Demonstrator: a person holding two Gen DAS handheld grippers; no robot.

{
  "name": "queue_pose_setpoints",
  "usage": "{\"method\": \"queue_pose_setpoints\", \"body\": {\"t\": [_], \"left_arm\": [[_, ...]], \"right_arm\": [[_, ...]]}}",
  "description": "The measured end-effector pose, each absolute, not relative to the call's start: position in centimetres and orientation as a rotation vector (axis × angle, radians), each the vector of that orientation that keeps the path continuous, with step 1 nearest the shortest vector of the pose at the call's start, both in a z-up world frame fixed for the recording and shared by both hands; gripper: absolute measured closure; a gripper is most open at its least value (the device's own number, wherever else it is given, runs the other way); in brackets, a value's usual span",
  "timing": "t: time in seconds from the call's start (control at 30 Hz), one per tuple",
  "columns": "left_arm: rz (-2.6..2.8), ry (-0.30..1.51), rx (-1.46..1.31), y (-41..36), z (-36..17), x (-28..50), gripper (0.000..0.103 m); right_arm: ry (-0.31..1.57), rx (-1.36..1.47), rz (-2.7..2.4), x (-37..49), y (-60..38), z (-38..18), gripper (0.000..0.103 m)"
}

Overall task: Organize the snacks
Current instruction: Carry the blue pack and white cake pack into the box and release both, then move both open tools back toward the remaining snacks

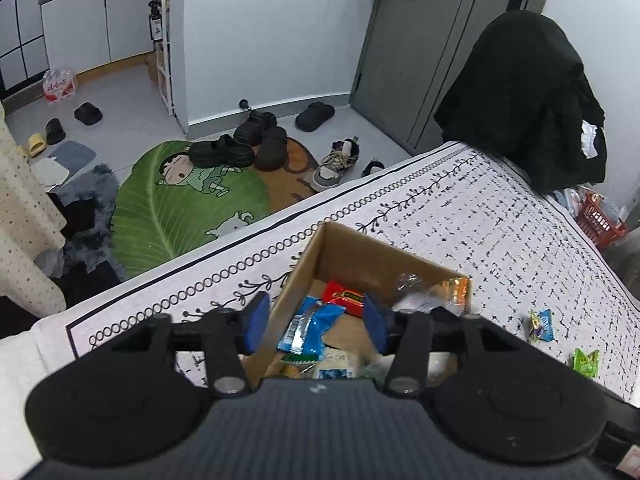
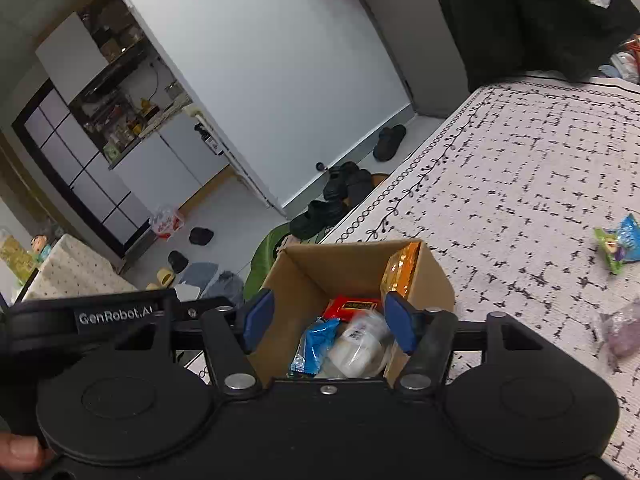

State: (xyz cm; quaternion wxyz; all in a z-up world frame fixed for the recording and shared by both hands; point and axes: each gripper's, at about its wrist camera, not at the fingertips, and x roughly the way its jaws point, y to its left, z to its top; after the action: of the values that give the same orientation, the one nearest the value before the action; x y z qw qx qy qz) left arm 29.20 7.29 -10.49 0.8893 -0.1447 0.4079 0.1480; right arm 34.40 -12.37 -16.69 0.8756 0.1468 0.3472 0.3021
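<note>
Looking down, we saw a table (image 1: 460,208) under a white cloth with black dashes and a vine border, and beyond its edge a grey floor with a green leaf rug (image 1: 172,208), dark shoes (image 1: 240,144) and a sneaker (image 1: 336,162). A grey door (image 1: 432,48) stood behind, and a black coat (image 1: 524,96) hung at the far table corner.

We found the box (image 1: 360,248), open-topped brown cardboard, near the table's front edge, one corner pointing towards the rug; whether it had a long axis we could not tell. Inside lay a blue packet (image 1: 312,328) with its length running away from us, a red bar (image 1: 344,294) crosswise beyond it, an orange packet (image 2: 402,270) upright against the right wall, and a pale wrapped bun (image 2: 358,346). Two loose snacks, a blue-green one (image 1: 540,324) and a green one (image 1: 586,362), lay on the cloth to the box's right, well apart from it.

Our left gripper (image 1: 316,322) hovered over the box with jaws wide apart, holding nothing. Our right gripper (image 2: 330,324) hung likewise above it, jaws spread and empty.
</note>
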Motion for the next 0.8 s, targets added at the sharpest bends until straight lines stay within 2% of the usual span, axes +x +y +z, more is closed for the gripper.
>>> {"method": "queue_pose_setpoints", "body": {"t": [0.13,0.2,0.37,0.6,0.77,0.8], "left_arm": [[0.301,0.871,-0.310,7.3,-10.7,29.1,0.029],[0.295,0.873,-0.308,7.1,-10.7,28.8,0.025],[0.298,0.877,-0.293,6.4,-10.6,28.4,0.018],[0.290,0.875,-0.290,5.0,-10.4,28.0,0.011],[0.257,0.863,-0.301,3.4,-10.3,28.0,0.006],[0.247,0.861,-0.304,3.0,-10.4,28.0,0.002]], "right_arm": [[0.732,0.304,0.607,34.0,-13.4,-16.3,0.039],[0.740,0.304,0.593,33.7,-14.0,-16.2,0.039],[0.762,0.300,0.552,33.0,-15.8,-16.3,0.033],[0.777,0.312,0.484,32.8,-18.8,-16.7,0.031],[0.765,0.312,0.441,32.2,-21.6,-16.6,0.022],[0.762,0.311,0.432,32.1,-22.2,-16.6,0.021]]}}
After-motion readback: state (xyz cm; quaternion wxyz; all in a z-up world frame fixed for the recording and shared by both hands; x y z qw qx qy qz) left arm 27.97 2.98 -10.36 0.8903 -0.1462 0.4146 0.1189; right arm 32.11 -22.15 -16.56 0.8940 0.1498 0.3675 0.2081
